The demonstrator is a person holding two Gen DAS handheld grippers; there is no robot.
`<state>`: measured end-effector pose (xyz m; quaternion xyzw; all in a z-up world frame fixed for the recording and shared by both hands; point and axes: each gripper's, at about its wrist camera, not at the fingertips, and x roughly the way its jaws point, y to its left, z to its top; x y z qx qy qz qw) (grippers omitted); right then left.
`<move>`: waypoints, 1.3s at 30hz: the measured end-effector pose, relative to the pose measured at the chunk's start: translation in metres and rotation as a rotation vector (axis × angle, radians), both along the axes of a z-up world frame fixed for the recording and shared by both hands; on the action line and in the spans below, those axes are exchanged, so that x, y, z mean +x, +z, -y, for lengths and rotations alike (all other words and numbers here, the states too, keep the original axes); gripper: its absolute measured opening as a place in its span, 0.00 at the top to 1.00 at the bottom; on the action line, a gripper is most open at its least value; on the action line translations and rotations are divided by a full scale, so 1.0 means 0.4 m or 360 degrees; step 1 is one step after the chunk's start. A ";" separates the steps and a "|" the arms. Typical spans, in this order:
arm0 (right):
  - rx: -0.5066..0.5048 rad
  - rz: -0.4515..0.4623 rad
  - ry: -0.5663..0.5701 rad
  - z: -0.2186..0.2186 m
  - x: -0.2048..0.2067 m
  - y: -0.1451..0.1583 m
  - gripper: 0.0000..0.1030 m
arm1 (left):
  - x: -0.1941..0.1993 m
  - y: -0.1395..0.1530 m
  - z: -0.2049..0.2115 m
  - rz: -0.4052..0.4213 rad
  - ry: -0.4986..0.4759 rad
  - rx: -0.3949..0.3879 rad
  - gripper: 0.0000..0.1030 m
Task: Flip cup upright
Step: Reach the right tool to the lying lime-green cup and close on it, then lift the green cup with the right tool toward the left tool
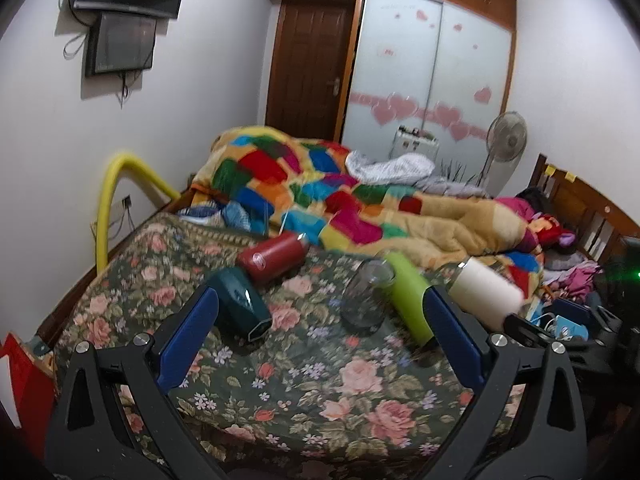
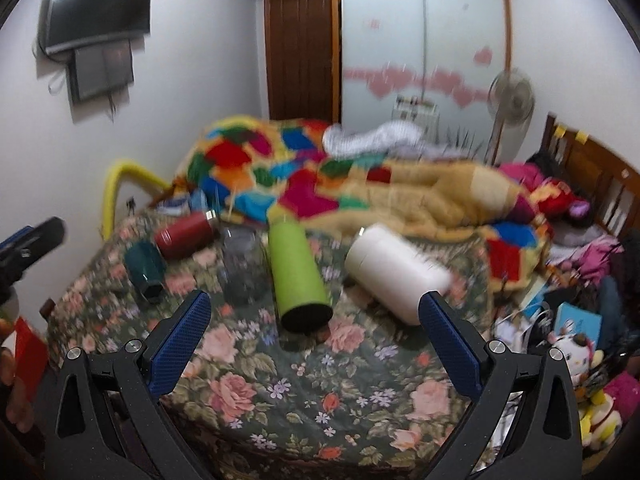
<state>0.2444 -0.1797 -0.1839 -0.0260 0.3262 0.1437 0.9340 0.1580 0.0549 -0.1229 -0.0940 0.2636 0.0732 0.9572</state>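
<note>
Several cups lie on their sides on a floral bedspread (image 1: pixel 312 392). From left: a dark teal cup (image 1: pixel 240 306) (image 2: pixel 145 268), a red bottle (image 1: pixel 274 258) (image 2: pixel 185 234), a clear glass (image 1: pixel 368 296) (image 2: pixel 240 264), a lime green bottle (image 1: pixel 408 296) (image 2: pixel 298 276) and a white cup (image 1: pixel 486 294) (image 2: pixel 396 272). My left gripper (image 1: pixel 322 300) is open and empty, hovering before the teal cup and the glass. My right gripper (image 2: pixel 314 304) is open and empty, with the green bottle between its fingers' line.
A colourful patchwork quilt (image 1: pixel 340 196) is heaped behind the cups. A yellow tube (image 1: pixel 116 196) arches at the bed's left edge. Clutter and toys (image 2: pixel 576 356) lie at the right. The wooden headboard (image 1: pixel 592 216), a fan (image 1: pixel 506 140) and wardrobe doors (image 1: pixel 428 64) stand beyond.
</note>
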 end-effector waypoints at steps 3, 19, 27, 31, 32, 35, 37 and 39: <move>-0.0046 -0.0153 0.0042 -0.024 0.087 -0.062 0.00 | 0.025 -0.040 -0.003 -0.0067 0.0005 -0.0006 0.00; -0.0113 -0.0621 0.0279 -0.122 0.339 -0.240 0.19 | 0.099 -0.148 -0.002 -0.0248 -0.0053 -0.0023 0.00; -0.0294 -0.0658 0.0332 -0.180 0.372 -0.275 0.25 | 0.100 -0.160 -0.008 -0.0266 -0.0044 -0.0029 0.00; -0.0385 -0.0646 0.0323 -0.190 0.381 -0.288 0.30 | 0.096 -0.160 -0.015 -0.0265 -0.0035 -0.0033 0.00; -0.0390 -0.0642 0.0321 -0.188 0.384 -0.287 0.33 | 0.095 -0.160 -0.016 -0.0266 -0.0032 -0.0031 0.00; -0.0367 -0.0659 0.0317 -0.178 0.392 -0.277 0.39 | 0.090 -0.157 -0.017 -0.0266 -0.0027 -0.0033 0.00; -0.0347 -0.0664 0.0313 -0.180 0.388 -0.278 0.39 | 0.084 -0.153 -0.016 -0.0259 -0.0027 -0.0032 0.00; -0.0341 -0.0662 0.0309 -0.179 0.379 -0.277 0.39 | 0.077 -0.148 -0.015 -0.0255 -0.0024 -0.0024 0.00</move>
